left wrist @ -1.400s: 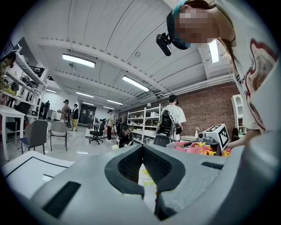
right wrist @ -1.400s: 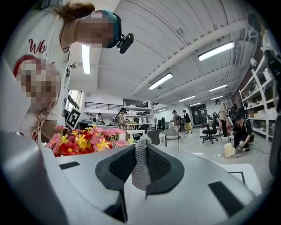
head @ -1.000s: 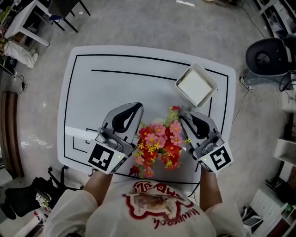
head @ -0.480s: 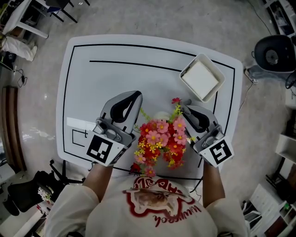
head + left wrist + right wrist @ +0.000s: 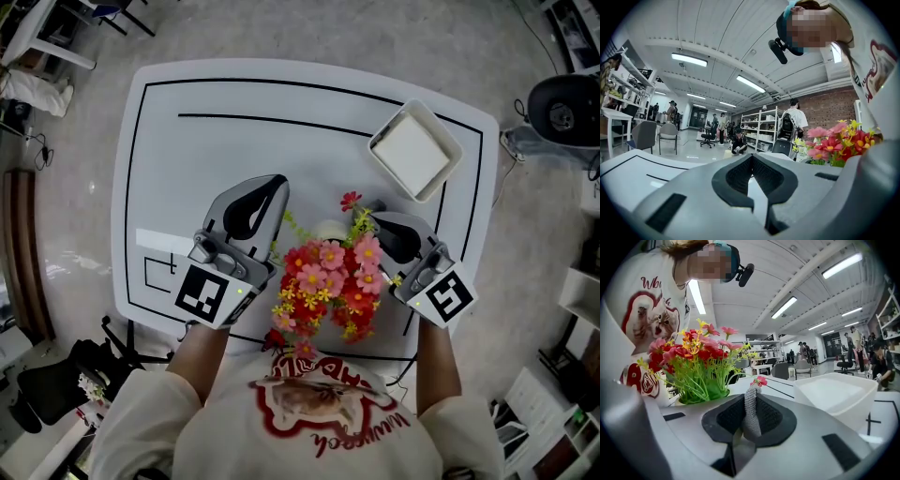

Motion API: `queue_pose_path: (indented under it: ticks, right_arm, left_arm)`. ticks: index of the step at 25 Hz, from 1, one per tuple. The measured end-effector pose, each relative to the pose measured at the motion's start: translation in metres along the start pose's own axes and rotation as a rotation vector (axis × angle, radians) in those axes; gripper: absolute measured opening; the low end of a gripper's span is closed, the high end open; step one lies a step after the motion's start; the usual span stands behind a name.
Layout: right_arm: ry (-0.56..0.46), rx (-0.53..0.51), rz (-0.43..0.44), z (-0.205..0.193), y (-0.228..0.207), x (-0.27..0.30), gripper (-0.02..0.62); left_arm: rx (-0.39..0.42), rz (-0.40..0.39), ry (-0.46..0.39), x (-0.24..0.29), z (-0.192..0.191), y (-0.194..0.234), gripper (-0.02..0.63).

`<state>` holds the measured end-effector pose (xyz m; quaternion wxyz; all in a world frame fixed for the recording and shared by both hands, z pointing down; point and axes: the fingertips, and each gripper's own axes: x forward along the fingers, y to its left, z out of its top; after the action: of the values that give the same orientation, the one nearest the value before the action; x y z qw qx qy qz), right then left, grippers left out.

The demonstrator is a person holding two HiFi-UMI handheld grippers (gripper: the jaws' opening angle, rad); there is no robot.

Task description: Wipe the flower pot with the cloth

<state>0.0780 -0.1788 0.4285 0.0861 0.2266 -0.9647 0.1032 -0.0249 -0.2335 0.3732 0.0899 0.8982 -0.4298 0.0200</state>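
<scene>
A pot point(image 5: 328, 228) of pink, red and yellow flowers point(image 5: 328, 281) stands near the table's front edge, between my two grippers. The left gripper point(image 5: 270, 185) is just left of the flowers, shut with nothing in it; in the left gripper view its pads point(image 5: 740, 174) meet and the flowers point(image 5: 839, 143) show at the right. To the right of the pot, my right gripper point(image 5: 378, 218) is shut on a grey knitted cloth point(image 5: 750, 413), which stands up between its jaws. In the right gripper view the flowers point(image 5: 693, 362) rise close on the left.
A white square tray point(image 5: 415, 150) sits at the table's back right and lies ahead of the right gripper point(image 5: 834, 394). The white table point(image 5: 234, 141) has black lines drawn on it. People, chairs and shelves are far off in the room.
Both grippers have sunk a little toward the table on either side of the flowers. The right still pinches the cloth and the left stays shut.
</scene>
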Motion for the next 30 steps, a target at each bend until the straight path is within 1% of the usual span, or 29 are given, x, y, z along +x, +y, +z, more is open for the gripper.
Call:
queue_pose_path:
  ticks: [4,7,15,18,24,28,30]
  right_arm:
    - [0.035,0.012,0.057,-0.003,0.002,-0.002,0.057]
    - [0.074,-0.006,0.100,-0.005,0.005,-0.008,0.057]
    - [0.119,-0.023,0.156,-0.012,0.011,-0.014,0.056]
    - [0.109,-0.038,0.187,-0.007,0.009,-0.005,0.057]
    - [0.072,-0.064,0.294,0.009,0.010,0.010,0.057]
    - [0.065,-0.064,0.334,0.009,0.011,0.015,0.056]
    - [0.063,-0.057,0.339,0.009,0.011,0.015,0.057]
  left_arm:
    - [0.007,0.007,-0.001,0.000,0.001,0.001,0.003]
    - [0.008,0.014,0.000,-0.002,0.001,0.003,0.003]
    - [0.009,0.029,-0.005,-0.006,0.002,0.006,0.003]
    - [0.012,0.028,-0.003,-0.006,0.003,0.005,0.003]
    - [0.021,0.030,0.000,-0.008,0.003,0.007,0.003]
    - [0.013,0.027,-0.011,-0.010,0.007,0.007,0.003]
    - [0.013,0.031,-0.012,-0.011,0.009,0.009,0.003]
